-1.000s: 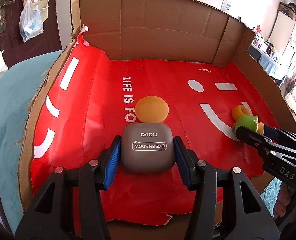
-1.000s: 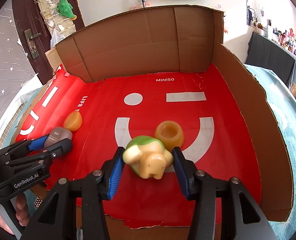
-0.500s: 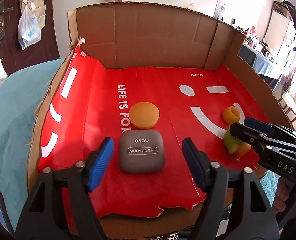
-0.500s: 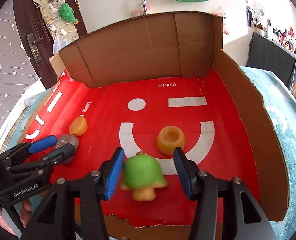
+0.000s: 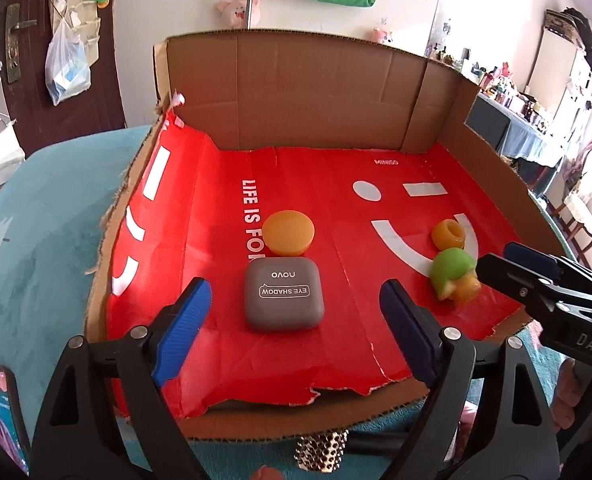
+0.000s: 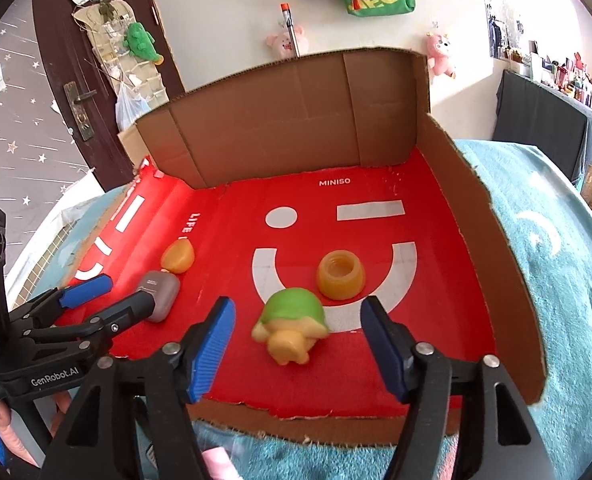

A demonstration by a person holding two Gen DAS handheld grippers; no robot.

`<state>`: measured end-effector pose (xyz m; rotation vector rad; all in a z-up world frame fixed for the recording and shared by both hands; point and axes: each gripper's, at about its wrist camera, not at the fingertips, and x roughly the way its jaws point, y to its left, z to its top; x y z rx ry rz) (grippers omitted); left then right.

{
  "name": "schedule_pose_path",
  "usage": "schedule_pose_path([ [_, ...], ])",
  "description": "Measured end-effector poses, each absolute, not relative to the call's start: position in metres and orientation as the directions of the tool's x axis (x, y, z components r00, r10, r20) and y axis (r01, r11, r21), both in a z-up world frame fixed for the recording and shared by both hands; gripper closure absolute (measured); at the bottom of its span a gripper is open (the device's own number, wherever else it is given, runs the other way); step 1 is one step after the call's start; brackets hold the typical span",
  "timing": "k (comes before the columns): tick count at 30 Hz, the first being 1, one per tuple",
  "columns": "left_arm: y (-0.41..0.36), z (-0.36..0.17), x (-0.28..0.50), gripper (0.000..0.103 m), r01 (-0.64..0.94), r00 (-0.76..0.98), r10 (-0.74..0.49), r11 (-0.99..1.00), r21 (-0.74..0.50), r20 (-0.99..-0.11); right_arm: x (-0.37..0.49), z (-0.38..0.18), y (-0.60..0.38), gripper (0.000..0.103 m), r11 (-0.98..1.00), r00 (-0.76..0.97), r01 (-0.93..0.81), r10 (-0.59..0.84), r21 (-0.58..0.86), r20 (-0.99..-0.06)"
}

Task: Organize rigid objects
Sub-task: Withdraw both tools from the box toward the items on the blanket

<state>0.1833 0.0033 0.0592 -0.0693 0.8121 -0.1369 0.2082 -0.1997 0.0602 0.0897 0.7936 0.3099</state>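
Two hand-held grippers hover at the near, torn edge of a shallow cardboard tray point(image 5: 492, 168) lined with red printed paper, which serves as the landmark here. The left gripper point(image 5: 292, 332) has just been opening; its blue pads stand wide apart, with a grey eye shadow case point(image 5: 283, 295) lying flat on the liner ahead of them, untouched. The right gripper point(image 6: 298, 350) has likewise been opening, its pads clear on both sides of a green-capped toy figure point(image 6: 292, 326) tipped on its side near the tray's front. Both items look released, so the sound move is probably to draw straight back and up without brushing them. Just behind the rounded, matte case sits an orange disc point(image 5: 289, 232), touching or nearly touching it. Behind the toy stands a small orange cup point(image 6: 341, 274), mouth up, towards the tray's middle.
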Motion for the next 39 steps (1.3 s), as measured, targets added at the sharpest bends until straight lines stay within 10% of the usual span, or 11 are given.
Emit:
schedule_pose_path([
  [17,0.013,0.091,0.139,0.000,0.062,0.774,-0.126,0.990,-0.124,-0.620,0.170,0.090,-0.209,0.000,0.932,0.712,-0.272,0.363,0.241,-0.602],
  [39,0.010,0.087,0.092,0.000,0.073,0.775,-0.132,0.990,-0.120,-0.618,0.124,0.101,-0.214,0.000,0.935,0.776,-0.287,0.353,0.206,-0.523],
])
